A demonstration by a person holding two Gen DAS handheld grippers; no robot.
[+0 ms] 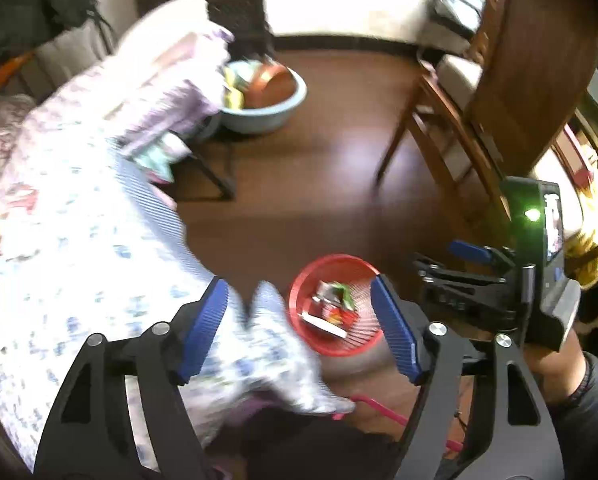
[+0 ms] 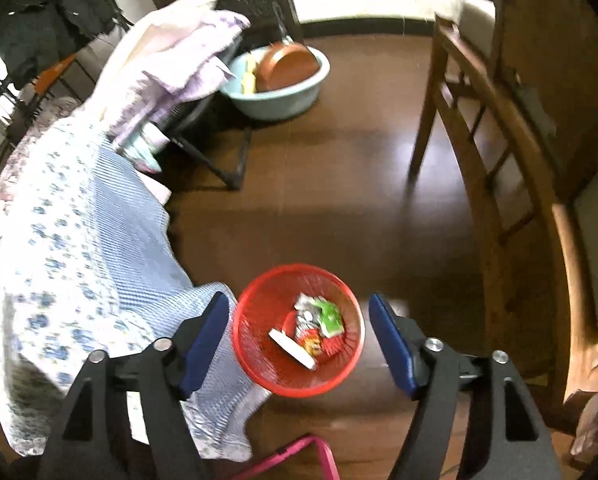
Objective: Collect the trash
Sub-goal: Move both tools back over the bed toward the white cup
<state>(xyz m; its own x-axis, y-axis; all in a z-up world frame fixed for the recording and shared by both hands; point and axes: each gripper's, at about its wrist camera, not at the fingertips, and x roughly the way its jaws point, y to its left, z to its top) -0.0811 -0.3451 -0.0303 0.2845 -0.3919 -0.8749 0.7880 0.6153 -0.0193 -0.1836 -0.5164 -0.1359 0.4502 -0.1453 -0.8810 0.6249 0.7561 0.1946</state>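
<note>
While both cameras look down at the dark wooden floor (image 2: 339, 208), a small red basket (image 2: 299, 330) sits there with the trash in it. Inside the basket lie a green wrapper (image 2: 330, 314), a red wrapper (image 2: 313, 342) and a white stick-shaped piece (image 2: 292, 349), all close together.

The left hand-held gripper (image 1: 299, 326) is wide, with nothing between its blue pads (image 1: 207, 326). In its view the red basket (image 1: 337, 306) shows just inside the right-hand pad, lower down on the floor. The right hand-held gripper (image 2: 299, 344) is wide too, and it holds nothing. In its own view the basket shows between its two blue pads (image 2: 205, 344), but the pads do not touch it. The right hand-held gripper (image 1: 471, 264) also shows at the right edge of the left camera's view, with a green light on its black body.

A floral cloth (image 2: 71, 248) with blue flowers hangs on the left, and its corner comes down just beside the basket. Farther back, a light blue basin (image 2: 283, 84) stands on the floor with a brown bowl (image 2: 287, 66) tipped inside it. A wooden chair (image 2: 499, 152) stands on the right. A pink bar (image 2: 299, 456) shows at the bottom, near the basket.
</note>
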